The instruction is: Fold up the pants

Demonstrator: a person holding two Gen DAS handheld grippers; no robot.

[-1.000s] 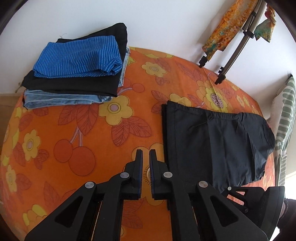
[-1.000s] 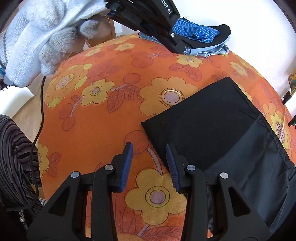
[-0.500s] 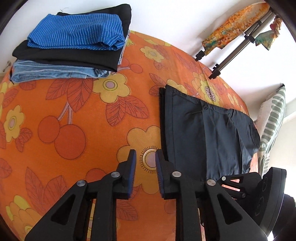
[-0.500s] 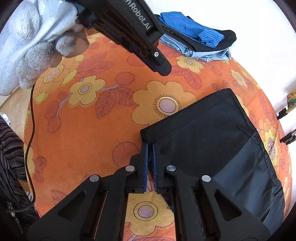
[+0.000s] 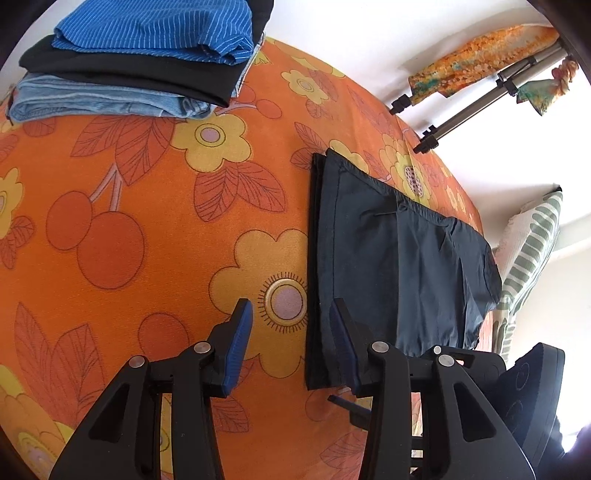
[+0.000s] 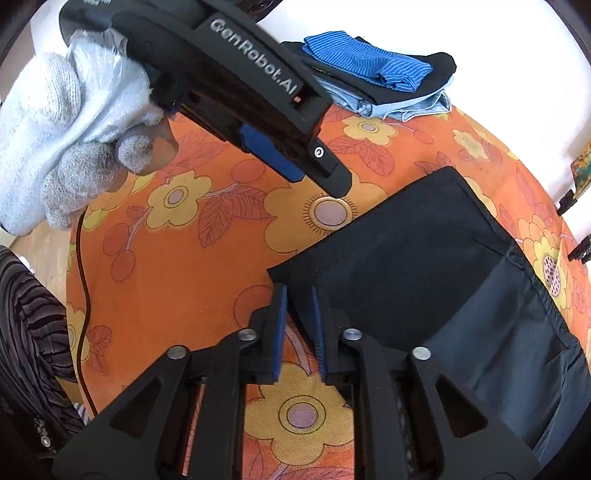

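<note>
The folded dark pants [image 5: 388, 258] lie on the orange flowered bedspread [image 5: 147, 240], well apart from a stack of folded clothes [image 5: 140, 55]. The left gripper [image 5: 291, 343] has just been spreading, straddling the pants' edge. The right gripper [image 6: 297, 325], just reopening, stands slightly apart around their corner.

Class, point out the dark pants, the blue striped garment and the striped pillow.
dark pants [image 5: 388, 266]: left wrist view, upper layer.
blue striped garment [image 5: 155, 27]: left wrist view, top of stack.
striped pillow [image 5: 532, 254]: left wrist view, striped face.

White lettering reading "GenRobot.AI" runs along the black side of the left gripper [image 6: 280, 155], seen from the right wrist. No other writing can be read.
</note>
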